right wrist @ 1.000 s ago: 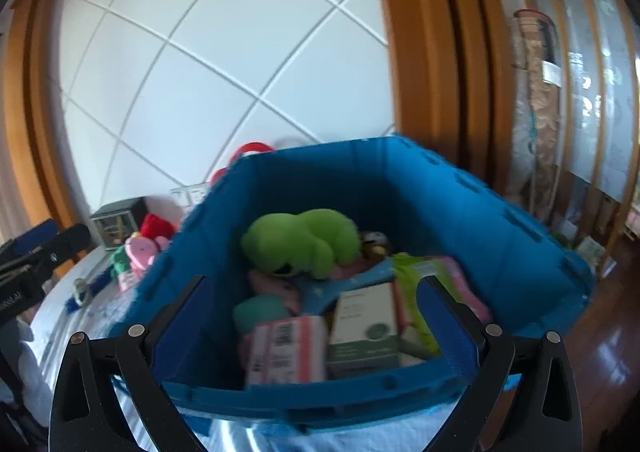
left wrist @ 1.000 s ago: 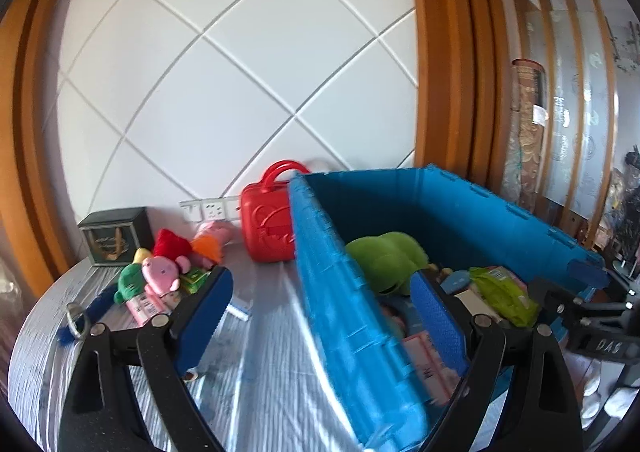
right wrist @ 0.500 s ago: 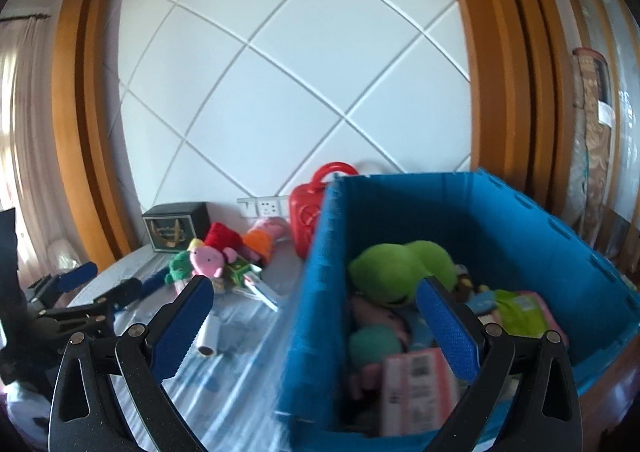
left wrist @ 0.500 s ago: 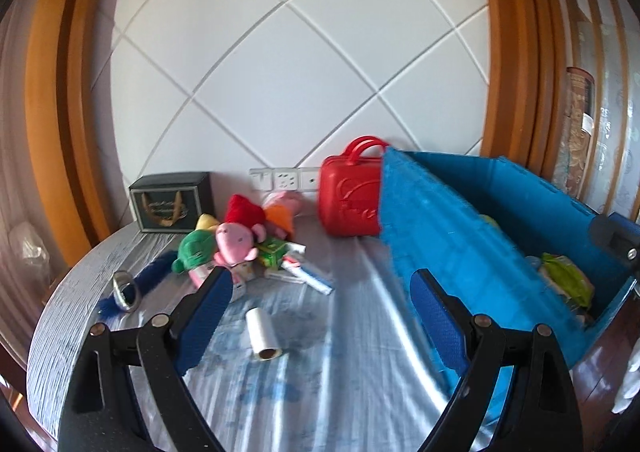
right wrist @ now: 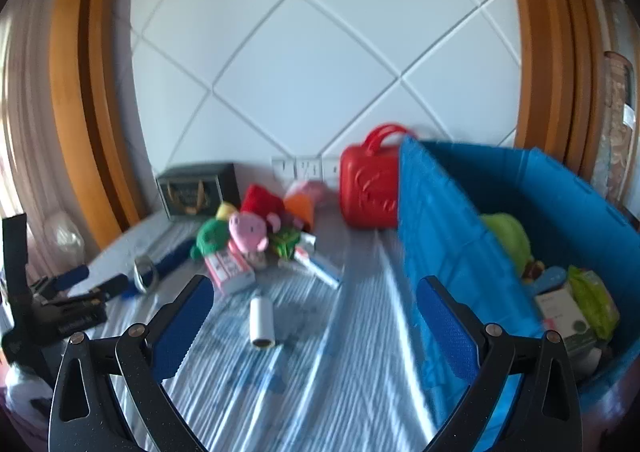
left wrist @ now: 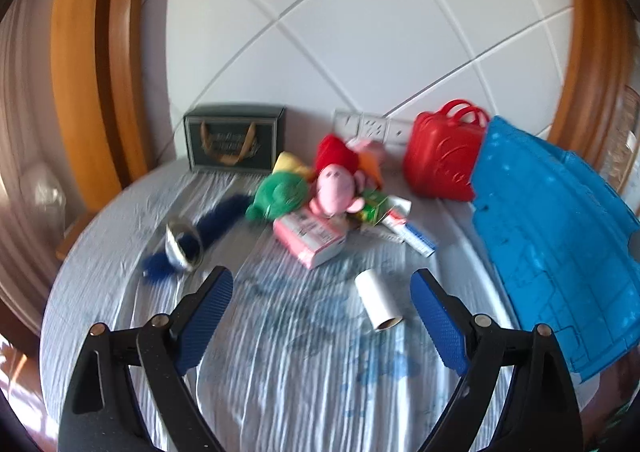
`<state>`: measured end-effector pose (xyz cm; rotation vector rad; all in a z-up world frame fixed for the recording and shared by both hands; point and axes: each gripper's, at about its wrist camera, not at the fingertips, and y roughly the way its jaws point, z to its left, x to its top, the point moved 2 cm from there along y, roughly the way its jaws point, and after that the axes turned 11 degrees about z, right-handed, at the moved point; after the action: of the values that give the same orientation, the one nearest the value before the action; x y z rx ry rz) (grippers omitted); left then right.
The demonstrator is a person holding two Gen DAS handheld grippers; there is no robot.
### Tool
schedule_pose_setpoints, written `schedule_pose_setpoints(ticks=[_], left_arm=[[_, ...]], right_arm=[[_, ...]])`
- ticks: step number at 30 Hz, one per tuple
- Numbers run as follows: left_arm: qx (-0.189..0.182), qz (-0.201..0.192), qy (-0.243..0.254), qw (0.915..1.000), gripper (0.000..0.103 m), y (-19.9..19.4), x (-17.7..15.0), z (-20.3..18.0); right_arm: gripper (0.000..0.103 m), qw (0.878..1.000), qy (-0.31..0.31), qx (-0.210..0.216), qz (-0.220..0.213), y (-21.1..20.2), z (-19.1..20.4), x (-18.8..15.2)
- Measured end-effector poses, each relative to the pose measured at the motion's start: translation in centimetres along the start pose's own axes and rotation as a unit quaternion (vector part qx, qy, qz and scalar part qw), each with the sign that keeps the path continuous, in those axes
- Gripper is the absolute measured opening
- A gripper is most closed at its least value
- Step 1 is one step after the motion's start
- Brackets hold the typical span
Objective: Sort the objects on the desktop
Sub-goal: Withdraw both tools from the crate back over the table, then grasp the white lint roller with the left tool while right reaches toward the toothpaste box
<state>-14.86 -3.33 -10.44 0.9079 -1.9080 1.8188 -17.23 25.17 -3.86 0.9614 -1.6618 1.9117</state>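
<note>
Both sets of jaws gape empty; roll [left wrist: 378, 299] lies ahead between the left gripper's [left wrist: 322, 316] jaws, axis pointing roughly lengthwise.

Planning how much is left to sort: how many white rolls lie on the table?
1: the white roll lies alone on the tablecloth, nearer than the toy pile. Others may hide there.

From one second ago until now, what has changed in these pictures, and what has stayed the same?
Both views have swung from the blue bin toward the toy pile around the pink plush. The left gripper and right gripper are open and empty, as before; the white roll lies ahead of them. Nothing was picked up or released, and the objects have not shifted.
</note>
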Motion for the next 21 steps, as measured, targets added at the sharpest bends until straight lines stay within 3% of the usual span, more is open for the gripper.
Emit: schedule_pose_setpoints(ticks=[9, 16, 21], left_arm=[[-0.007, 0.054, -0.003, 0.9985, 0.091, 5.7, 0.2, -0.6], [-0.009, 0.13, -0.004, 0.9914, 0.091, 14.0, 0.4, -4.4], [-0.002, 0.192, 0.012, 0.9812, 0.087, 21.5, -0.2, -7.4]], right_arm=[[0.103, 0.997, -0.02, -0.011, 0.077, 7.8, 0.7, 0.1], [0.103, 0.989, -0.035, 0.017, 0.143, 15.9, -1.7, 0.3], [0.103, 0.982, -0.039, 0.014, 0.185, 21.9, -3.6, 0.1]])
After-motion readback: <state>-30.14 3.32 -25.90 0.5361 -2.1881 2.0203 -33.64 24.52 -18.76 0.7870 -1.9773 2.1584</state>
